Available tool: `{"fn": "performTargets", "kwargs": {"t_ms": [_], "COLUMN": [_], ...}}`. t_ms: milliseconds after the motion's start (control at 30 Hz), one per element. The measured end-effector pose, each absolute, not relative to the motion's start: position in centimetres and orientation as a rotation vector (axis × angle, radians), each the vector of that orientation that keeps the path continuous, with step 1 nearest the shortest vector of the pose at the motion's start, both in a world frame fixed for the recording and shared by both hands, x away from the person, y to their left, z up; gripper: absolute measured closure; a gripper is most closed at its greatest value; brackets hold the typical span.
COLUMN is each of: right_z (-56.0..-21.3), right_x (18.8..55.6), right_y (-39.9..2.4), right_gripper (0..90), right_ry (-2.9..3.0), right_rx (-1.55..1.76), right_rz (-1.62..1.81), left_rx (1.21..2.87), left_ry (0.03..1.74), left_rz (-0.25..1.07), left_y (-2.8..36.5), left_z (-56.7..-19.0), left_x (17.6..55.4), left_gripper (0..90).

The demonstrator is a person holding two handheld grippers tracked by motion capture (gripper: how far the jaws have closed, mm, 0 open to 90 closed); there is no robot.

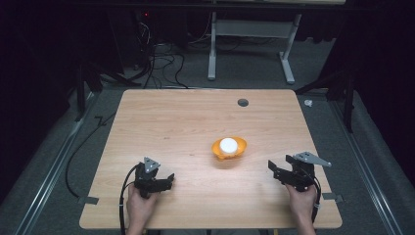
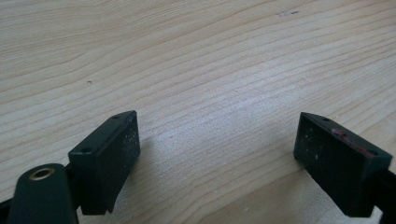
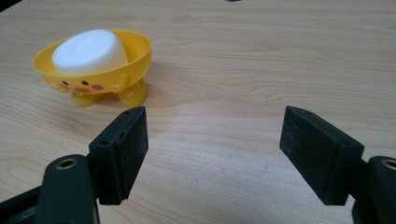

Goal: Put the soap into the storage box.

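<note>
Currently both hand-held grippers – left [image 1: 169,180], right [image 1: 275,170] – are gaping wide, empty; white soap bar [image 3: 89,51] in its light yellow duck dish [image 3: 135,49] is likely slippery – grip the flanks.

The high view looks down on the whole table [image 1: 186,122]; both gripper views look low along its wood [image 2: 210,70], close.

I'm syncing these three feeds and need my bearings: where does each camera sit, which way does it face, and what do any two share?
High view: above the person's side, looking forward and down on the table; both hands and the left gripper and right gripper show.
Left gripper view: rides the left gripper, low over bare wood; its open jaws show.
Right gripper view: rides the right gripper, facing the yellow dish holding soap; open jaws show.
Shared: high and right gripper views both show the dish.
</note>
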State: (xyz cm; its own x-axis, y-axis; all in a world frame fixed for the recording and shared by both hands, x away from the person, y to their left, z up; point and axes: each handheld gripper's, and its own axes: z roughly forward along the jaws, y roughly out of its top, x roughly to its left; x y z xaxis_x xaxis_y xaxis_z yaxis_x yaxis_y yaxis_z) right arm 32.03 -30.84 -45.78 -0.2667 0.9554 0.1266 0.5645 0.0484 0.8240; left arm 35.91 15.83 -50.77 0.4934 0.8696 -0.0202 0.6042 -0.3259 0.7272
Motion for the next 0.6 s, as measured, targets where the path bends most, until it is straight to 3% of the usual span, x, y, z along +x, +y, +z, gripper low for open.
{"fn": "performTargets", "kwargs": {"t_ms": [600], "right_z": [-47.4], "right_x": [32.8], "right_y": [-29.3], "right_gripper": [26.8], "right_ry": [1.925], "right_rx": [1.549], "right_rz": [1.103], "left_rx": [2.053], "left_ry": [1.208], "left_rz": [0.496], "left_y": [15.8], "left_z": [-50.8], "left_x": [35.9], "left_gripper": [14.8]}}
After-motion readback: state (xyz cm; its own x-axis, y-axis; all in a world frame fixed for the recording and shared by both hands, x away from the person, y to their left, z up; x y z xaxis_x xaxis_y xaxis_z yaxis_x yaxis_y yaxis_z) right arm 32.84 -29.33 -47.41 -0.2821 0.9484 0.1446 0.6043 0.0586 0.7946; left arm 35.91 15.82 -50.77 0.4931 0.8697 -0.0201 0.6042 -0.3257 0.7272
